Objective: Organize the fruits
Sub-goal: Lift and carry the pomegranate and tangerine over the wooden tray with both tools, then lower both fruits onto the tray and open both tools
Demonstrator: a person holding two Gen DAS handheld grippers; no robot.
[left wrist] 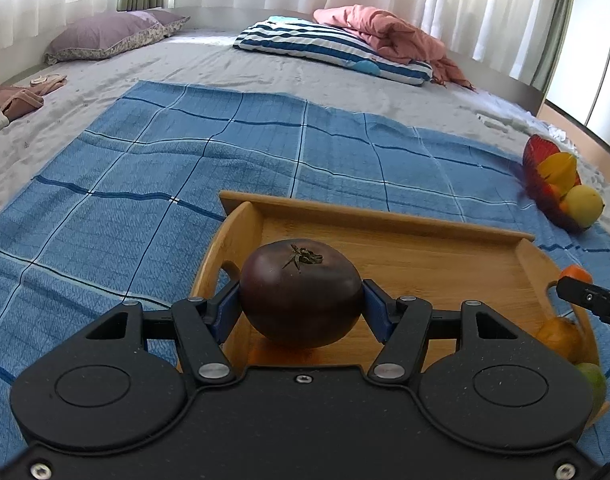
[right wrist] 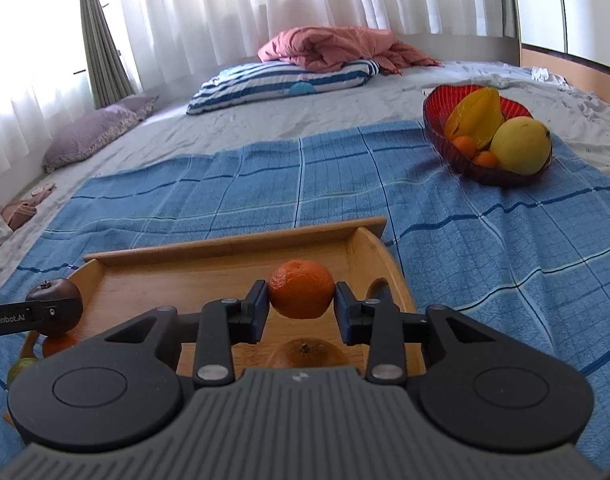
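Note:
My left gripper [left wrist: 301,300] is shut on a dark purple tomato [left wrist: 301,292], held just over the near left part of the wooden tray [left wrist: 405,264]. My right gripper [right wrist: 301,300] is shut on a small orange mandarin [right wrist: 301,289] above the same tray [right wrist: 209,272]. Another orange [right wrist: 307,354] lies on the tray just under the right gripper. In the right wrist view the left gripper's finger [right wrist: 33,314] and its tomato [right wrist: 59,300] show at the left edge. A red bowl [right wrist: 437,120] at the back right holds a starfruit, a yellow fruit and small oranges.
The tray sits on a blue checked cloth [left wrist: 185,168] spread over a grey bed. A striped pillow [left wrist: 325,48], a pink blanket [left wrist: 385,36] and a purple pillow [left wrist: 105,36] lie at the far end. A greenish fruit [left wrist: 595,384] and an orange one [left wrist: 557,334] rest at the tray's right end.

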